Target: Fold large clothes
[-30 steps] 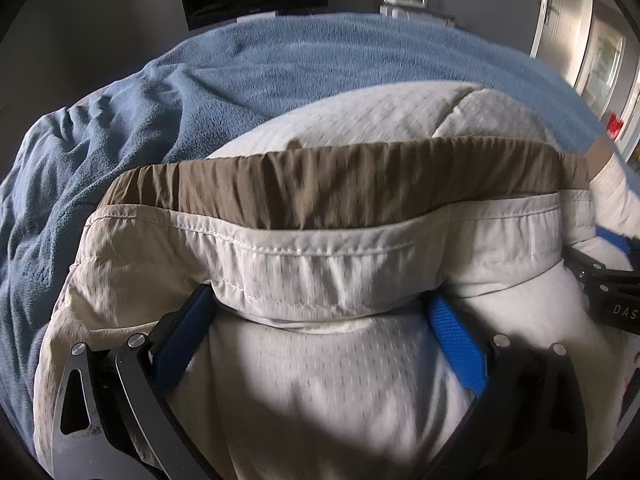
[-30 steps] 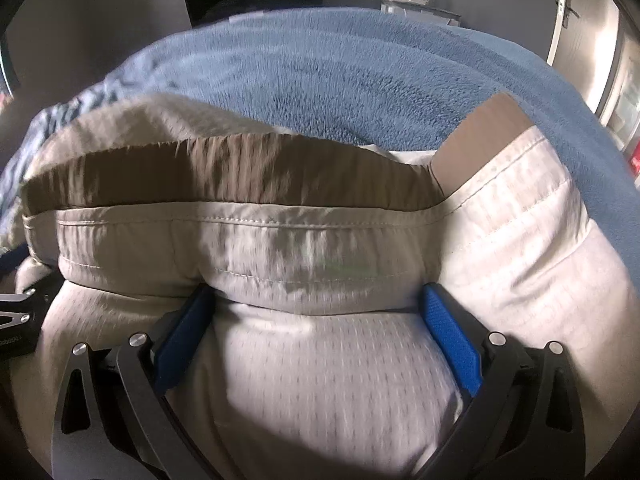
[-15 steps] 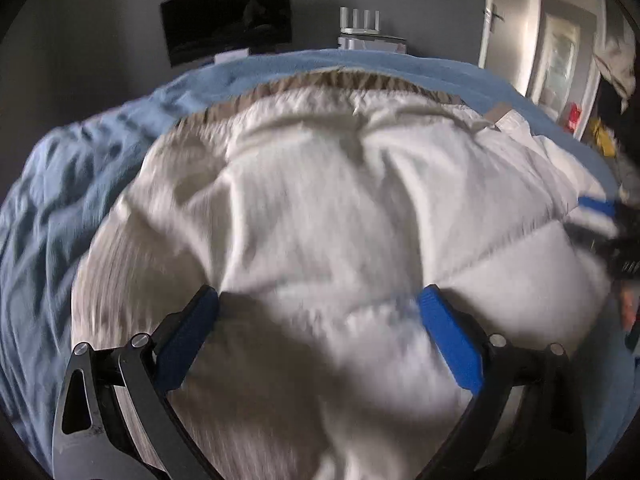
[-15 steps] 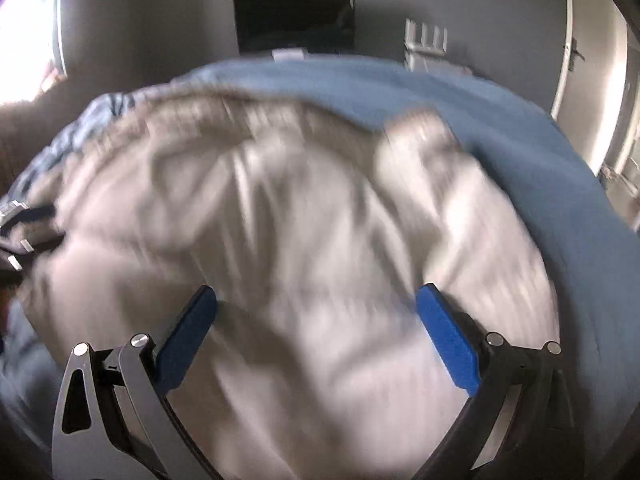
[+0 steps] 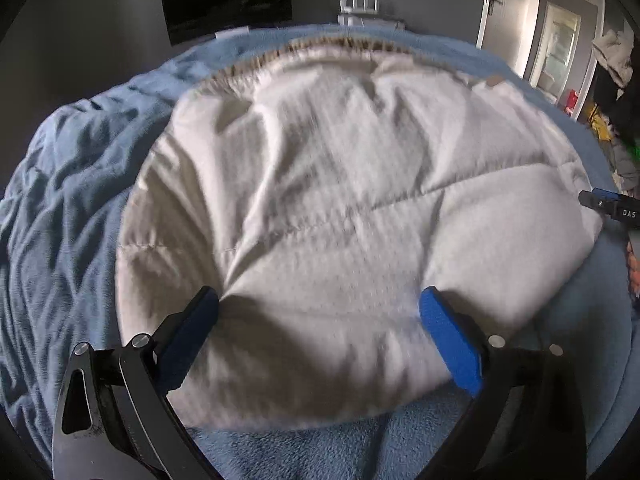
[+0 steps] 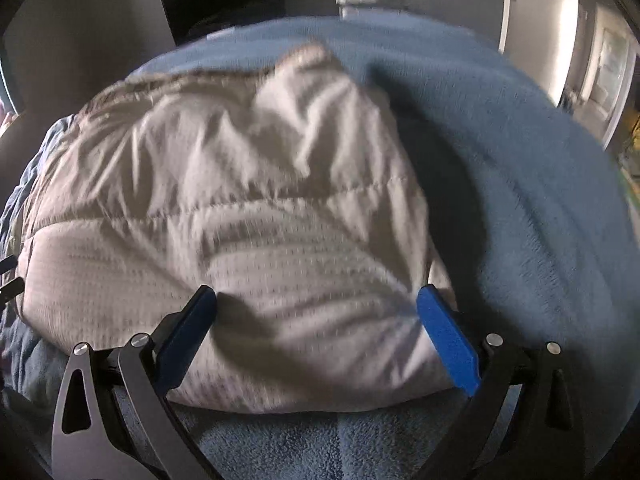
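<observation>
A cream quilted jacket [image 5: 340,208] with a brown-lined edge at its far side lies folded over on a blue blanket [image 5: 64,200]. It also shows in the right wrist view [image 6: 240,220]. My left gripper [image 5: 320,312] is open, its blue fingers spread just above the near edge of the jacket, holding nothing. My right gripper [image 6: 318,310] is open the same way over the jacket's near right corner. The right gripper's tip [image 5: 608,202] shows at the far right of the left wrist view.
The blue blanket [image 6: 520,200] covers the bed on all sides of the jacket. A dark screen [image 5: 228,0] and a white router [image 5: 358,4] stand at the back wall. A door [image 5: 508,12] and clutter [image 5: 616,80] are at the right.
Both grippers let go of the brown-lined edge and drew back toward me. The jacket now lies folded flat with that edge at the far side.
</observation>
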### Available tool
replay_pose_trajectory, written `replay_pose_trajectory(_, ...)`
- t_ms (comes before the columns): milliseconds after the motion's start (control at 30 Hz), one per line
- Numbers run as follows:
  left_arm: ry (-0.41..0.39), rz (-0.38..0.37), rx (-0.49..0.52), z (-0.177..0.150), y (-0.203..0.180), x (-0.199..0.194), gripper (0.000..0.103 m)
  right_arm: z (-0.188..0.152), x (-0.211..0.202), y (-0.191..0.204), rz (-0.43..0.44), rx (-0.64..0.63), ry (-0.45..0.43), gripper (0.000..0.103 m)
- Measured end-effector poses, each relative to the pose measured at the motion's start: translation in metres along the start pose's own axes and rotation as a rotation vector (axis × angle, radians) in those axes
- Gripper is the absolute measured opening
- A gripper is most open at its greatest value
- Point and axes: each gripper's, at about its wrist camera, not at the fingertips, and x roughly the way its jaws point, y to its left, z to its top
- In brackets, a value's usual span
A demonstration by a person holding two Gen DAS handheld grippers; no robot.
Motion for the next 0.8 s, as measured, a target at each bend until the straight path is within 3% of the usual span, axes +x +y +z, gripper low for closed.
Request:
replay_pose_trajectory(133,-0.081,0.039,-0.090,0.020,0.025,-0.018,0.096,0.024,-0.014,-0.007,-0.026,0.031,-0.110,0.095)
replay_pose_trajectory(300,-0.033,0.136,-0.209,0.022,0.067,0.001,0.096,0.041,0.014,-0.025,-0.089,0.051,-0.038,0.095)
replay_pose_trajectory(367,0.018,0.166,-0.221,0.014,0.081,0.017,0.097,0.034,0.031,-0.042,-0.060,0.099,0.002,0.095)
replay_pose_trajectory(467,0.015,0.060,-0.294,0.002,0.103,0.024,0.098,0.028,0.045,-0.060,0.023,0.180,0.048,0.095)
replay_pose_trajectory(567,-0.017,0.052,-0.295,0.017,0.112,0.019,0.096,0.043,0.037,-0.058,0.039,0.169,0.045,0.094)
replay_pose_trajectory(800,-0.028,-0.055,-0.291,0.073,0.130,0.040,0.096,0.107,0.041,-0.049,0.096,0.005,-0.001,0.094)
